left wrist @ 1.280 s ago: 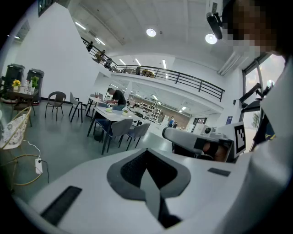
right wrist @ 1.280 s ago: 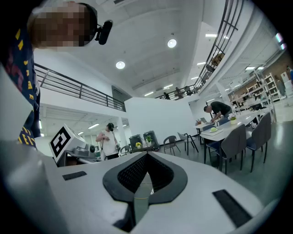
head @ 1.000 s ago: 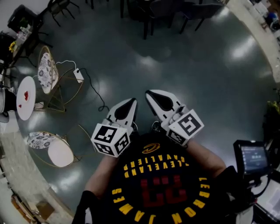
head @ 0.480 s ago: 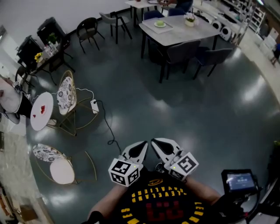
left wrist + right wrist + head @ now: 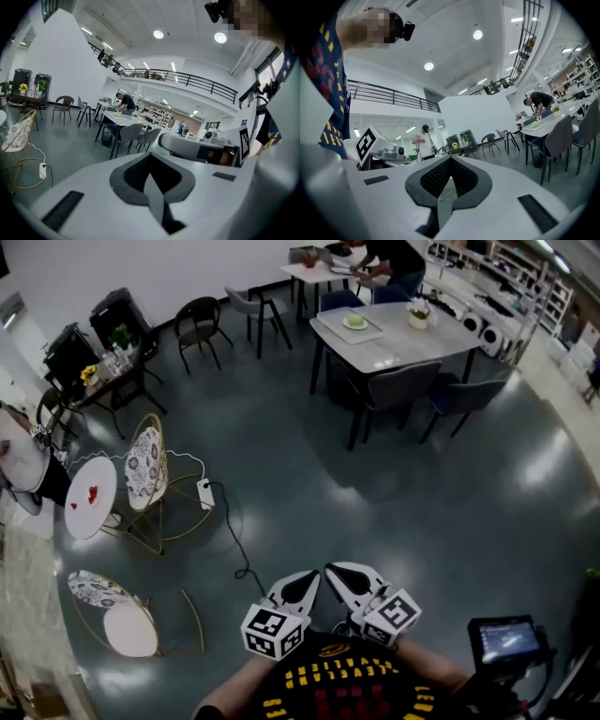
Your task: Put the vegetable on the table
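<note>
Both grippers are held close to the person's chest at the bottom of the head view, far from any table. The left gripper and the right gripper sit side by side, tips pointing out over the floor. In the left gripper view the left gripper is shut on nothing. The right gripper is shut and empty too. A green item lies on a tray on the grey table far ahead. A small round white table at the left carries small red items.
Dark floor lies between me and the tables. Wire-frame chairs and a round stool stand at the left, with a power strip and cable on the floor. Grey chairs surround the grey table. A person bends over a far table. A screen stands at the bottom right.
The head view has tilted up, so the tables and chairs have come into sight. Both grippers now sit lower and smaller in it, still shut and side by side.
</note>
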### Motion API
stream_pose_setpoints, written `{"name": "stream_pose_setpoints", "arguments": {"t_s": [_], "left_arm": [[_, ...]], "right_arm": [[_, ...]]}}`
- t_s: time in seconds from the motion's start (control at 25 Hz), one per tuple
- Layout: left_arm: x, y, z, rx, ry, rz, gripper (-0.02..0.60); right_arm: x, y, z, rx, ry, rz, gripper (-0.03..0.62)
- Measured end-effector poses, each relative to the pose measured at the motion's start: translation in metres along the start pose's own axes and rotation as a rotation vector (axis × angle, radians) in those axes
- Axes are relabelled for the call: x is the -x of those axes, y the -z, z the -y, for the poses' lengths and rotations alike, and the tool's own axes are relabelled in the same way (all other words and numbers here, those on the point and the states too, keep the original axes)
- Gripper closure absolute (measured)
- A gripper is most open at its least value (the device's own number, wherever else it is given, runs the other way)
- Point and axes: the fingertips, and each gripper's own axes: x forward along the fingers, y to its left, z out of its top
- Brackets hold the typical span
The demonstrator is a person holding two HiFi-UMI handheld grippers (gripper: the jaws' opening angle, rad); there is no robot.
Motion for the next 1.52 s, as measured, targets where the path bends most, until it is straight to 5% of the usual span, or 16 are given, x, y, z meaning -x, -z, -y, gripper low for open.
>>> {"name": "stream_pose_setpoints", "arguments": {"t_s": [0.56,0.88,1.52], "left_arm": [[-0.042,-0.1,-0.161,-0.036,0.111,0.008,0.581],[-0.081,-0.13,-0.213,-0.004,0.173,0.018,0.581],[-0.233,-0.248,-0.288,-0.015,-0.024,0.063,0.581]], "right_arm": [[-0.177,-0.039,0.069,0.012,0.114,-0.007,0.599],[-0.232,-0.042,0.12,-0.01,0.153,-0.057,0.599],[-0.307,-0.124,0.311,-0.129,0.035,-0.001,0.599]]}}
